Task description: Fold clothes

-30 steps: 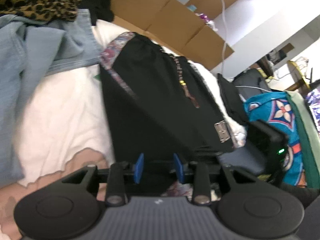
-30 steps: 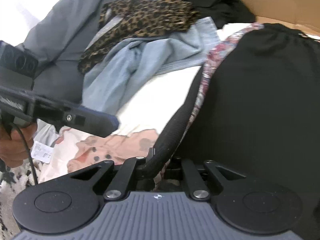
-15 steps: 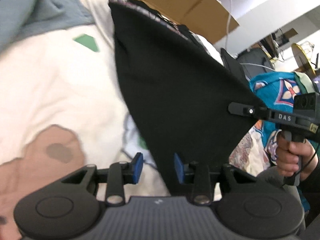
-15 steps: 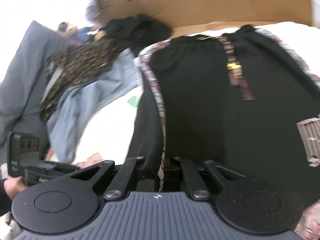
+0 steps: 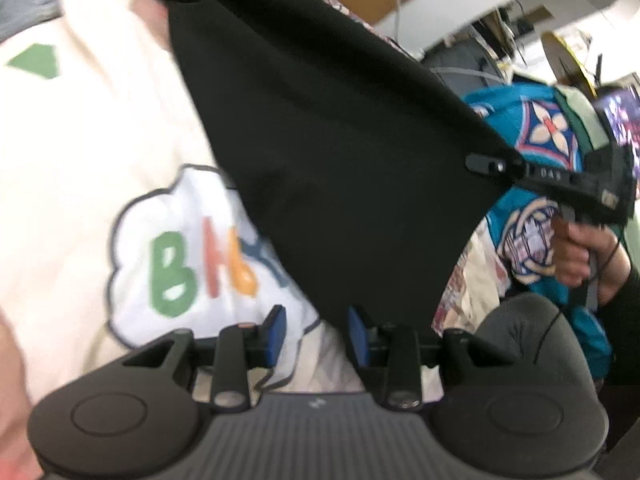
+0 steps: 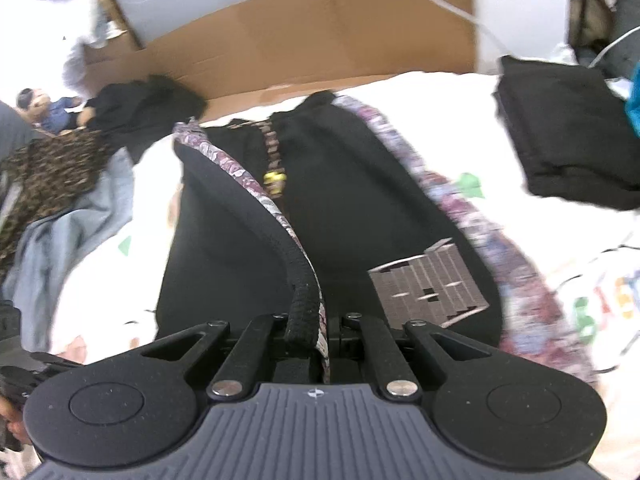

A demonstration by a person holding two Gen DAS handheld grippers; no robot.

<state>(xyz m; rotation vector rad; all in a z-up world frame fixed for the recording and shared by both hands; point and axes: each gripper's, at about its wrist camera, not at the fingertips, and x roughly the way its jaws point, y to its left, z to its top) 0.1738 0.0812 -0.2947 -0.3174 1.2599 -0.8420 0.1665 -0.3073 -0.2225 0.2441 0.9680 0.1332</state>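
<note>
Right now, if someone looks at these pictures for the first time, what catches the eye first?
The black garment fills the middle of the left wrist view, lifted like a sail, its corner pinched by the right gripper at right. Beneath it lies a cream cloth with colourful letters. In the right wrist view, a grey patch sits on the black fabric, with brown cardboard behind.

A bed covered by a cream sheet (image 6: 432,92) printed with coloured letters carried the laundry. A black garment with floral side trim (image 6: 348,200) lay spread across its middle. Right of it sat a folded black cloth (image 6: 568,132); left of it lay pale blue denim (image 6: 60,236) and leopard-print fabric (image 6: 44,168).
</note>
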